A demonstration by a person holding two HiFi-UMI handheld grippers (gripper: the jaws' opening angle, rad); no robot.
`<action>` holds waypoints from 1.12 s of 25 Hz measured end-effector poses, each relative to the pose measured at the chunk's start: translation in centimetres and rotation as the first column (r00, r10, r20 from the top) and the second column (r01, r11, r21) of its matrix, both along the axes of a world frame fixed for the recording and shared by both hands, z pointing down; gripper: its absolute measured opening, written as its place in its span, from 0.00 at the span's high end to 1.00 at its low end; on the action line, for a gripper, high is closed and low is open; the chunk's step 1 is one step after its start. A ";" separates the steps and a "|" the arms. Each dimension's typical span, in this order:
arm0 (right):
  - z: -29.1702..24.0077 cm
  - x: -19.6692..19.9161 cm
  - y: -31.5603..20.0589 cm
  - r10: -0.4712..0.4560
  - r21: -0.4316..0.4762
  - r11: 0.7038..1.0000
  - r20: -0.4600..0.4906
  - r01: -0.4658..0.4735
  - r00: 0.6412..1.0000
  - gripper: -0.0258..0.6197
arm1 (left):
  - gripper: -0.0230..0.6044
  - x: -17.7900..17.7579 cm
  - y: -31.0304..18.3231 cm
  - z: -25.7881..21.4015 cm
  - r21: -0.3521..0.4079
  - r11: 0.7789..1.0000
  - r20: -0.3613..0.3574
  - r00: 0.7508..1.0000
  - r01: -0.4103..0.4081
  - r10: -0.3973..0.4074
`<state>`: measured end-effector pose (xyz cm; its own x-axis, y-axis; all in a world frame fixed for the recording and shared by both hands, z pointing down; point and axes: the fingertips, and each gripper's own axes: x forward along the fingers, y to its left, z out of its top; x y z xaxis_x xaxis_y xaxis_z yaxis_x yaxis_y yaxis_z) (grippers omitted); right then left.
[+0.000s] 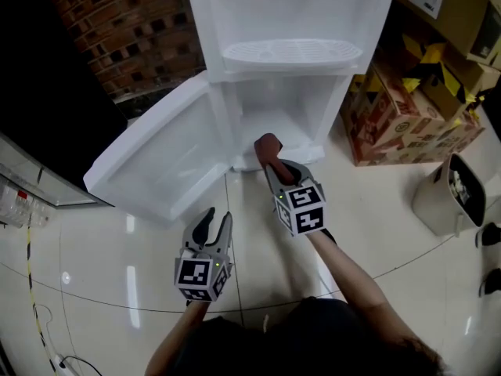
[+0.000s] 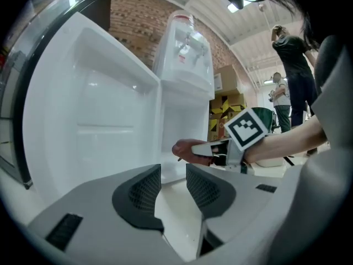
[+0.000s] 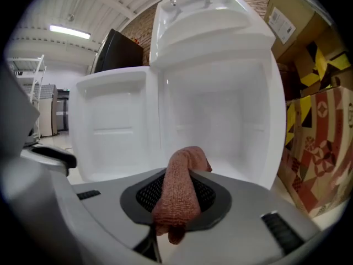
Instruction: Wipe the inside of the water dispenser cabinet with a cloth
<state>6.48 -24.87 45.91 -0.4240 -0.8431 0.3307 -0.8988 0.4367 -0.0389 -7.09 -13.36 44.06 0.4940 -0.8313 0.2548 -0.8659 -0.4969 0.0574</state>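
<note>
A white water dispenser [image 1: 290,22] stands on the floor with its lower cabinet [image 1: 270,112] open and its door [image 1: 160,159] swung out to the left. My right gripper [image 1: 272,163] is shut on a reddish-brown cloth [image 1: 268,147] just in front of the cabinet mouth. In the right gripper view the cloth [image 3: 179,195] hangs folded between the jaws, with the cabinet interior [image 3: 220,120] straight ahead. My left gripper [image 1: 213,224] hovers over the floor below the door, jaws slightly apart and empty [image 2: 174,195].
Cardboard boxes [image 1: 407,124] are stacked right of the dispenser. A pale bin [image 1: 450,194] stands on the floor at far right. A brick wall [image 1: 129,30] rises behind, and a dark cabinet [image 1: 47,92] sits at left. People stand in the background [image 2: 289,65].
</note>
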 end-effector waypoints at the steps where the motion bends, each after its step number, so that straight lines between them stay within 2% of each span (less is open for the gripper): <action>1: -0.1 0.4 1.4 -0.006 0.001 1.000 0.002 0.006 1.000 0.83 | 0.77 0.7 -0.2 0.0 0.002 1.000 -0.005 1.000 -0.004 0.004; 5: 0.2 1.3 6.7 -0.003 -0.010 1.000 0.048 0.004 0.999 0.83 | 0.77 3.9 -0.4 -0.1 0.018 0.998 0.002 0.998 -0.056 0.056; 10: 0.5 0.9 11.0 0.028 -0.026 0.999 0.104 -0.026 0.994 0.83 | 0.77 5.6 0.4 -0.3 0.033 0.998 0.016 0.998 -0.059 0.059; 19: 0.6 0.6 12.3 0.059 -0.017 0.998 0.108 -0.058 0.992 0.84 | 0.77 5.3 1.7 -0.2 0.044 0.998 -0.011 0.999 -0.033 0.033; 28: -0.2 0.2 12.5 0.057 -0.003 0.998 0.125 -0.057 0.991 0.84 | 0.77 4.4 2.7 0.7 0.026 0.999 0.023 0.999 -0.033 0.032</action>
